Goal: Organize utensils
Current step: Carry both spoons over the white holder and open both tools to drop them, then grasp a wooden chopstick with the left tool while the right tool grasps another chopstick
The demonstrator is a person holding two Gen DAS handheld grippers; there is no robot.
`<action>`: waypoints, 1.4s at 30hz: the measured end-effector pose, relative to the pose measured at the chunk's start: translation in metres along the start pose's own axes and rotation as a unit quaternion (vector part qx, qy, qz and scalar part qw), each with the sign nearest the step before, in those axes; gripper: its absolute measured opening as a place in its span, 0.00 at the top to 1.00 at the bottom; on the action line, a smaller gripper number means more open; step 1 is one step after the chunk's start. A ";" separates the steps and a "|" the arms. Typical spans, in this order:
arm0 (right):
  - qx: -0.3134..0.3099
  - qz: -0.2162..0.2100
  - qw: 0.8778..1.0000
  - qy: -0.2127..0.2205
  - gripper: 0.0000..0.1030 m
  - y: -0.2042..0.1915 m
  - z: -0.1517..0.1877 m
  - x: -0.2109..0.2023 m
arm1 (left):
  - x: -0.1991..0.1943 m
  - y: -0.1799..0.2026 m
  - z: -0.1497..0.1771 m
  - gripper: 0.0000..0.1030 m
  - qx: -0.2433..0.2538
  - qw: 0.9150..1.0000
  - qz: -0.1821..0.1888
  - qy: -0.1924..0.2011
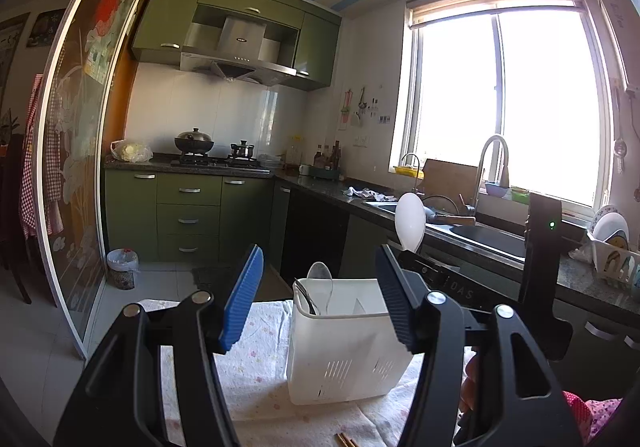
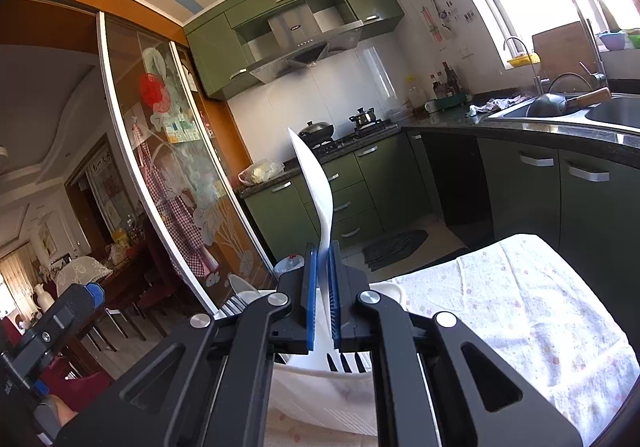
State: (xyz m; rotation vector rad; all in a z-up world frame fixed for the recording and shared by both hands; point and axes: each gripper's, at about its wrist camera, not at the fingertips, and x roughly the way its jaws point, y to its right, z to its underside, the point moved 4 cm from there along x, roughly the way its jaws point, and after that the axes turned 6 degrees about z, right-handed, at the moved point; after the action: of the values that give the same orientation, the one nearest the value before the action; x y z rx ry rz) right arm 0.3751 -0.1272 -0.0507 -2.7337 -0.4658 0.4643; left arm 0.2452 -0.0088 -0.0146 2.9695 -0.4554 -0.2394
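Note:
A white slotted utensil holder [image 1: 344,347] stands on a floral tablecloth [image 1: 256,367], holding a fork [image 1: 306,297] and a clear spoon [image 1: 322,279] in its left compartment. My left gripper [image 1: 320,295] is open, its blue-padded fingers either side of the holder, above and nearer. My right gripper [image 2: 323,295] is shut on a white rice paddle [image 2: 316,187], blade upward, right above the holder [image 2: 320,387]. The paddle [image 1: 410,221] and the right gripper also show in the left wrist view, behind the holder's right side.
Wooden chopstick tips [image 1: 346,440] lie on the cloth at the near edge. Kitchen counter with sink [image 1: 480,235] and dish rack [image 1: 612,255] runs to the right. A stove with pots [image 1: 212,155] stands at the back. A glass sliding door [image 1: 76,167] is at left.

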 end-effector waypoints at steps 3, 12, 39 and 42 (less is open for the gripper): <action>-0.014 0.003 1.000 -0.004 0.82 0.000 0.002 -0.006 | -0.002 0.005 0.001 0.46 0.008 1.000 0.002 -0.005; -0.035 -0.011 0.999 -0.003 0.74 -0.002 0.001 -0.071 | -0.007 0.014 0.013 0.39 0.010 0.996 0.006 -0.090; -0.174 0.039 0.932 -0.314 0.48 0.013 0.101 -0.121 | 0.020 0.020 0.183 0.94 -0.038 0.839 -0.050 -0.540; -0.183 0.038 0.909 -0.372 0.50 0.016 0.129 -0.103 | 0.017 0.017 0.183 0.94 -0.046 0.840 -0.047 -0.539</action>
State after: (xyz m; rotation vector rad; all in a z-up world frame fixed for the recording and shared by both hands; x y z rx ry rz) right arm 0.2400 -0.1452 -0.1452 -2.8338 -0.6777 1.6085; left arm 0.2240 -0.0485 -0.1940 2.4518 -0.3477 -1.8894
